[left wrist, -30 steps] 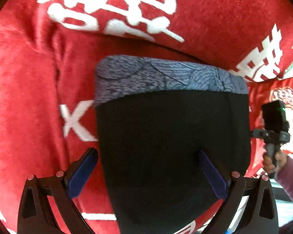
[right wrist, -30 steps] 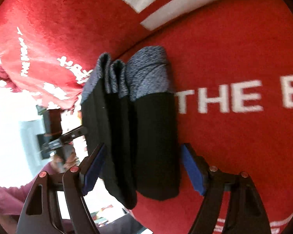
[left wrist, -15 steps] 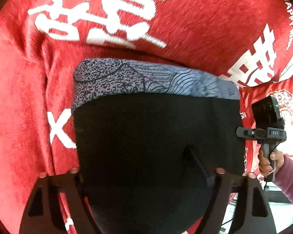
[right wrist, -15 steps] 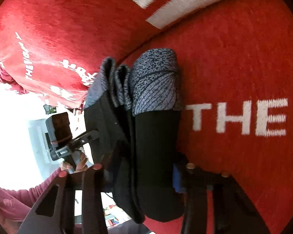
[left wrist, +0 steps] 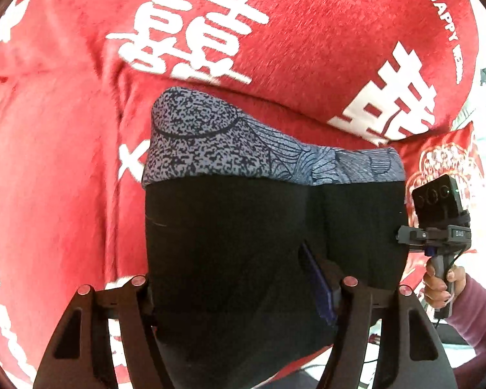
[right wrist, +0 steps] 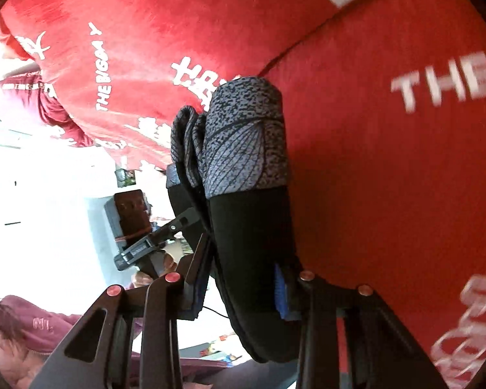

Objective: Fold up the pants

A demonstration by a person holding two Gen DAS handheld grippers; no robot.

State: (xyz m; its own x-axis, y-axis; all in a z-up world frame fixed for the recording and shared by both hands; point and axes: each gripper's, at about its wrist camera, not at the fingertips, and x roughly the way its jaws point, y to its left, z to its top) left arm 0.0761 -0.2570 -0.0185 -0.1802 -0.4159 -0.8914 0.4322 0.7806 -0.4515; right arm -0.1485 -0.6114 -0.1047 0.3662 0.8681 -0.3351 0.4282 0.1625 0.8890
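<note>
The folded pants (left wrist: 262, 243), black with a grey-blue patterned waistband (left wrist: 243, 149), sit clamped between both grippers over a red blanket (left wrist: 64, 162) printed with white characters and lettering. In the left wrist view the left gripper (left wrist: 233, 278) pinches the black bundle from both sides: its right blue pad (left wrist: 317, 285) presses into the cloth, while the opposite pad is hidden behind the fabric. The waistband lies at the far end of the bundle, away from the camera, tilted down toward the right. At the right edge of this view the person's right hand (left wrist: 444, 278) grips the handle of the other tool, just beside the pants. In the right wrist view the right gripper (right wrist: 243, 285) is closed on the same bundle seen edge-on (several stacked layers show at the waistband (right wrist: 243, 142)), with a blue pad (right wrist: 280, 295) tight against the right face of the cloth and the left finger against the opposite face. The left tool's camera housing (right wrist: 129, 210) shows just left of the pants, against a bright, washed-out background. A red cushion (left wrist: 444, 159) with a white emblem lies beyond the pants at the right of the left view.
</note>
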